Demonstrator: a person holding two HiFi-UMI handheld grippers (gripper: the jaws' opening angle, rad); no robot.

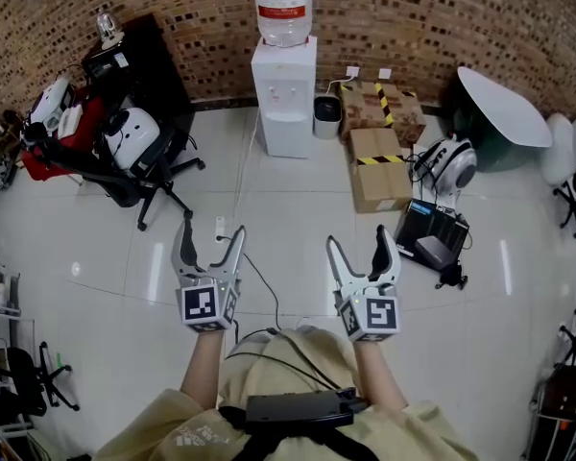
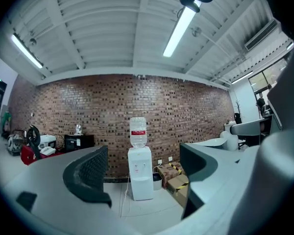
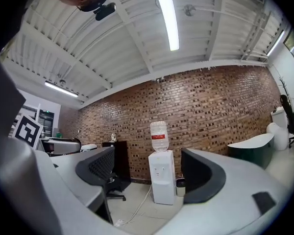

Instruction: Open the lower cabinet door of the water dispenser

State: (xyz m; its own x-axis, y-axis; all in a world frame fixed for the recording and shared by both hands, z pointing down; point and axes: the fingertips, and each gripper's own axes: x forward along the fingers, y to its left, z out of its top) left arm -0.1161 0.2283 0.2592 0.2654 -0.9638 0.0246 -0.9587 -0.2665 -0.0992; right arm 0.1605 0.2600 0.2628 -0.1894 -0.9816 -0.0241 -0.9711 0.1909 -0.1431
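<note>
A white water dispenser with a clear bottle on top stands against the brick wall, far across the tiled floor. Its lower cabinet door is closed. The dispenser shows between the jaws in the left gripper view, and the same dispenser in the right gripper view. My left gripper and right gripper are held side by side near the person's body, both open and empty, well short of the dispenser.
Cardboard boxes and a small bin sit right of the dispenser. An office chair and a black cabinet stand to the left. A white cable with a power strip lies on the floor. A helmet and a dark case lie at the right.
</note>
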